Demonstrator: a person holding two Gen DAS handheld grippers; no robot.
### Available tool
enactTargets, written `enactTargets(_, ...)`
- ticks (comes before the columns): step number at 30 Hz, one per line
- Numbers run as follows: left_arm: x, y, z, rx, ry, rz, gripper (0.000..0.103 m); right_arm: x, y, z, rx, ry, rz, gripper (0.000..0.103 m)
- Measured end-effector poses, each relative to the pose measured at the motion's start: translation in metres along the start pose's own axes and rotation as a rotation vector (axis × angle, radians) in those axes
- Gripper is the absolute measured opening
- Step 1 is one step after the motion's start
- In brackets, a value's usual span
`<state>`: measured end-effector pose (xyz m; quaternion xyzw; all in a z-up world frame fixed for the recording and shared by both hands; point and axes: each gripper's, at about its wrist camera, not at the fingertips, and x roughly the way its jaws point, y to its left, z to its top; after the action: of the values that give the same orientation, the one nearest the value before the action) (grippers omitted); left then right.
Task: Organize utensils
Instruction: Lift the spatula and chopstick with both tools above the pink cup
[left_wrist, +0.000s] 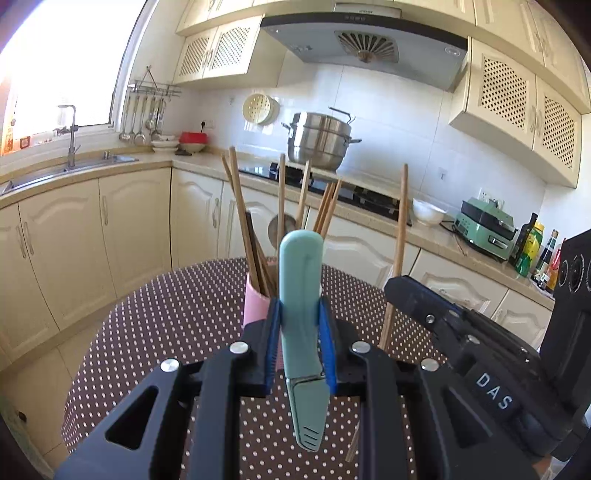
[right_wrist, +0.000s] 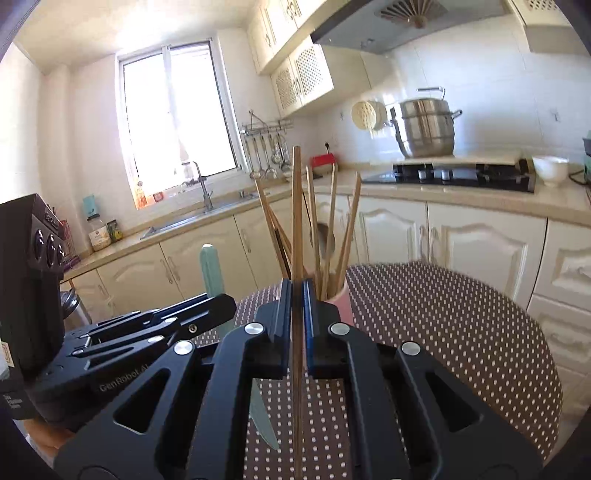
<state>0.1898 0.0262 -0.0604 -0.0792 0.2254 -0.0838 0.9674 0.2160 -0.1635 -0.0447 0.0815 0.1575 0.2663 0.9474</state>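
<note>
Teal plastic knife (left_wrist: 301, 295) clamped upright; wooden chopstick (right_wrist: 296, 236) likewise, possibly paired.

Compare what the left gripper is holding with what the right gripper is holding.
The left gripper is shut on a green knife, broad, with a plastic handle and sheathed blade pointing down. The right gripper is shut on a wooden chopstick, thin and plain. The knife's handle fills a wide gap; the chopstick leaves the pads nearly touching. Both stand roughly upright above the dotted tablecloth, near the pink holder.
</note>
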Motion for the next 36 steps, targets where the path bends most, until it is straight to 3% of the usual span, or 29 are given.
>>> enactTargets(18, 0.005, -0.011, 0.087, 0.025, -0.201, 0.044, 0.02, 0.015, 0.005, 0.076, -0.05, -0.225, -0.007, 0.007)
enactTargets(26, 0.032, -0.001, 0.097, -0.001, -0.221, 0.052, 0.02, 0.035, 0.0, 0.082, -0.042, -0.317, -0.031, 0.007)
enactTargets(36, 0.068, 0.009, 0.088, 0.001, -0.185, 0.074, 0.02, 0.061, -0.009, 0.079, -0.032, -0.319, -0.037, 0.007)
